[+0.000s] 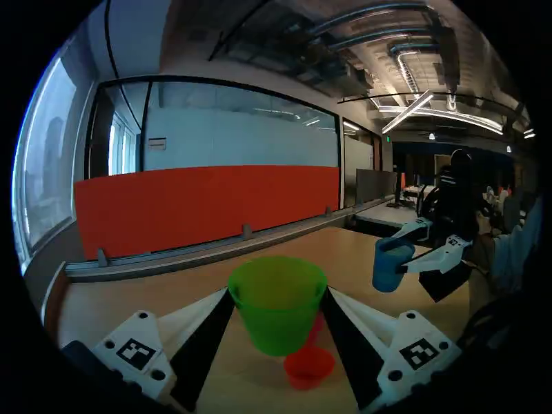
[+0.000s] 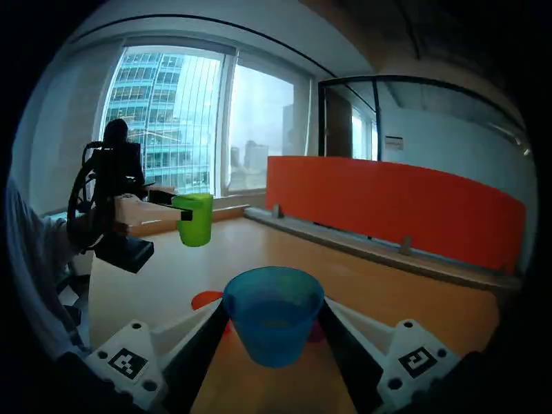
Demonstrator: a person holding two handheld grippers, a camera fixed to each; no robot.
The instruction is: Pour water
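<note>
Holding a green cup [image 1: 278, 303] upright between both fingers, the left gripper [image 1: 277, 297] is closing narrowly on the cup's sides, seen in the left gripper view. The right gripper [image 2: 274, 310] is clamping a blue cup [image 2: 274, 321] the same way in the right gripper view, rim up. Whether water is lying inside either cup cannot be told.

Edges and room:
- A wooden table [image 1: 172, 297] is running back to a grey rail [image 1: 207, 252], which is bordering its far edge under an orange panel [image 1: 207, 207].
- Open bare tabletop is lying between the two grippers, which are standing well apart.
- In the left gripper view the right gripper [image 1: 406, 252] is hanging over the table's right part with the blue cup [image 1: 390, 265] upright.
- In the right gripper view the left gripper [image 2: 181, 210] is reaching in from the left near the table's side edge, the green cup [image 2: 195, 219] upright at its tip; a person's sleeve [image 2: 31, 262] is showing beside it.
- Tall windows [image 2: 172, 117] are standing beyond that edge.

Count:
- Green cups: one.
- Blue cups: one.
- Red cup [image 1: 308, 366]: one sitting on the table below the green cup; a second reddish patch behind it is too hidden to name.
- Red patches [image 2: 205, 299] are also showing on the table either side of the blue cup.
- Grippers: two, each gripping one cup.
</note>
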